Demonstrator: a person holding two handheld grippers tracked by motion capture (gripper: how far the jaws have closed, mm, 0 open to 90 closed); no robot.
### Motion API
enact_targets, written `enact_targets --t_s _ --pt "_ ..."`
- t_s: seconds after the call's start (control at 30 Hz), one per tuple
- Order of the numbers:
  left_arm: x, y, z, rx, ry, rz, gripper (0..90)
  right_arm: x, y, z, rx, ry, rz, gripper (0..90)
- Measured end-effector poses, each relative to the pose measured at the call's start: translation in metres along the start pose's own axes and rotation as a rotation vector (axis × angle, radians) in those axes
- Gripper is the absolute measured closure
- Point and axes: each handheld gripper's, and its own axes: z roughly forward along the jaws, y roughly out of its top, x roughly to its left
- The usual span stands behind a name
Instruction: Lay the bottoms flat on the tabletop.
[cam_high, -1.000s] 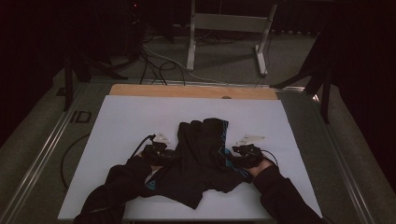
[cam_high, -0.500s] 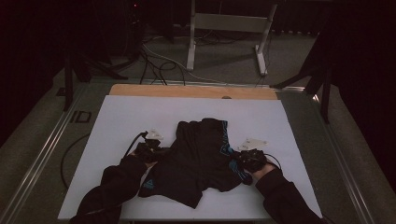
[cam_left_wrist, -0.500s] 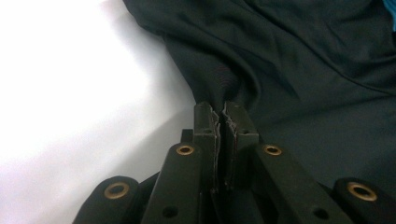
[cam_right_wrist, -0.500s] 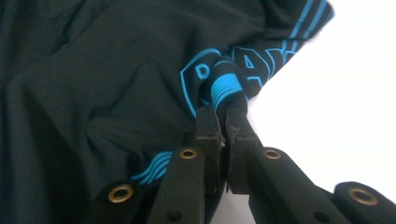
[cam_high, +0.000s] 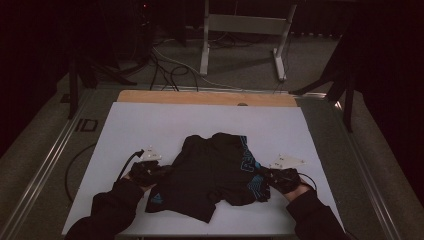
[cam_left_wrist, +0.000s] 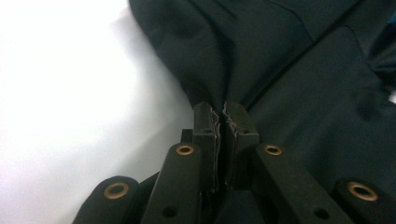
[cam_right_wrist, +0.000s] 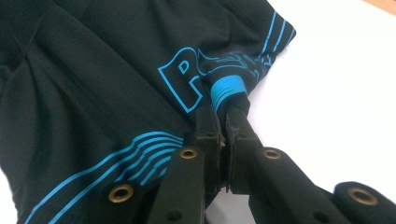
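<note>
A black shirt (cam_high: 212, 175) with blue print lies crumpled on the white table (cam_high: 165, 125), toward the near edge and about midway between the left and right edges. The left gripper (cam_high: 159, 170) is clamped on the shirt's left side; in the left gripper view its jaws are pressed together with a fold of dark cloth (cam_left_wrist: 280, 70) pinched between them, and the fabric draws up into taut creases from the grip. The right gripper (cam_high: 266, 177) is clamped on the shirt's right side, near the blue lettering; in the right gripper view its jaws pinch a bunched bit of cloth with a solid blue band just above the tips, and blue stripes (cam_right_wrist: 140, 149) run across the fabric below. Both grippers' jaws have just been closing, each with cloth between them. The person's dark sleeves (cam_high: 107, 210) come in from the near edge, one behind each gripper. The shirt stretches between the two grips, its lower part resting on the table near the front edge.
</note>
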Motion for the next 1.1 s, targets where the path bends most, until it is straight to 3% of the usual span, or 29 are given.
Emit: enact_targets --t_s 0.17,0.3,0.43,0.57,0.67,0.77,0.93,1.1 --pt "-0.027 -0.005 -0.002 0.004 -0.05 0.043 85.1 0.003 -0.01 -0.012 -0.002 -0.024 -0.005 85.7" --pt "-0.041 -0.009 0.0 0.024 -0.077 0.059 84.8 0.004 -0.018 -0.017 0.009 -0.002 0.011 85.6" --pt "-0.046 -0.014 0.001 0.048 -0.092 0.07 84.4 0.012 -0.026 -0.02 0.028 0.022 -0.022 85.6" --pt "-0.047 -0.021 -0.002 0.048 -0.095 0.068 84.1 0.015 -0.034 -0.024 0.046 0.036 -0.017 85.4" --pt "-0.047 -0.024 -0.004 0.049 -0.102 0.061 84.1 0.013 -0.038 -0.028 0.059 0.014 -0.012 85.4" --pt "-0.045 -0.026 -0.006 0.048 -0.108 0.056 81.2 0.011 -0.039 -0.029 0.061 0.021 0.01 83.7" --pt "-0.032 -0.019 -0.012 0.022 -0.073 0.05 70.0 0.009 -0.026 -0.031 0.025 -0.005 0.01 68.9" --pt "-0.008 -0.009 0.0 0.036 -0.057 0.028 63.1 -0.001 -0.003 -0.028 -0.037 -0.042 0.023 55.5"
